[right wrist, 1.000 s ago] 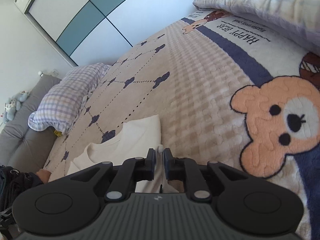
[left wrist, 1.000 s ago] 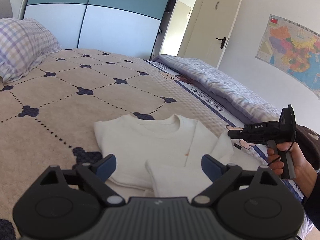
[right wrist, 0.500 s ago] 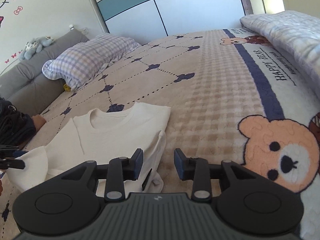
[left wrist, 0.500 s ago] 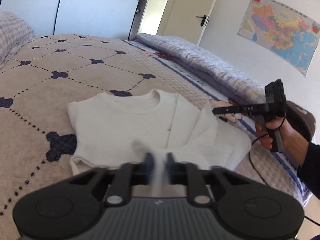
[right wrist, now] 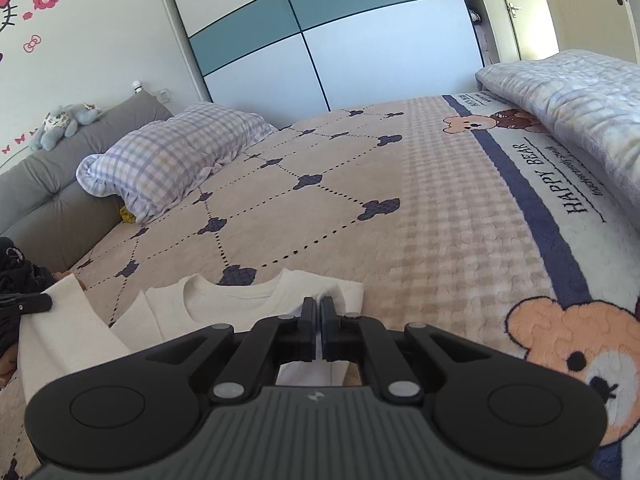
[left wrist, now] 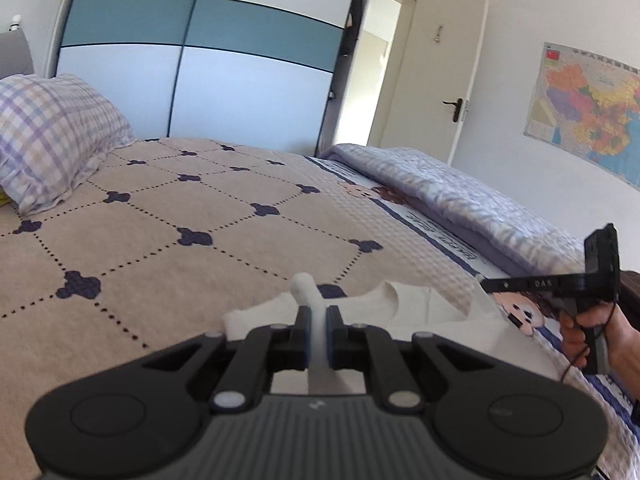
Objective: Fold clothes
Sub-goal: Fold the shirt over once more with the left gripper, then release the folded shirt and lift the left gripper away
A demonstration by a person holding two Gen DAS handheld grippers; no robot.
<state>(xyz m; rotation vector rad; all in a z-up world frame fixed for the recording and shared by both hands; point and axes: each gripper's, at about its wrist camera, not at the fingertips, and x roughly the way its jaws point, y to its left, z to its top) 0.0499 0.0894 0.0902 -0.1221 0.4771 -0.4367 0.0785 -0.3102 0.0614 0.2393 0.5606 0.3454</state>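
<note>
Notably, left wrist view only: coloured wall map (left wrist: 588, 110).
Right wrist view only: grey headboard (right wrist: 48, 188).
Left gripper (left wrist: 318, 330): pinching cream cotton sweatshirt (left wrist: 384, 300).
Right gripper (right wrist: 318, 330): pinching sweatshirt (right wrist: 236, 304) hem.
Surface: beige quilted bedspread (right wrist: 400, 208).

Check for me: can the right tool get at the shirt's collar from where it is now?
Probably not yet. The right tool is shut on the white shirt's bottom edge; the collar lies open just ahead, but it must let go first.
</note>
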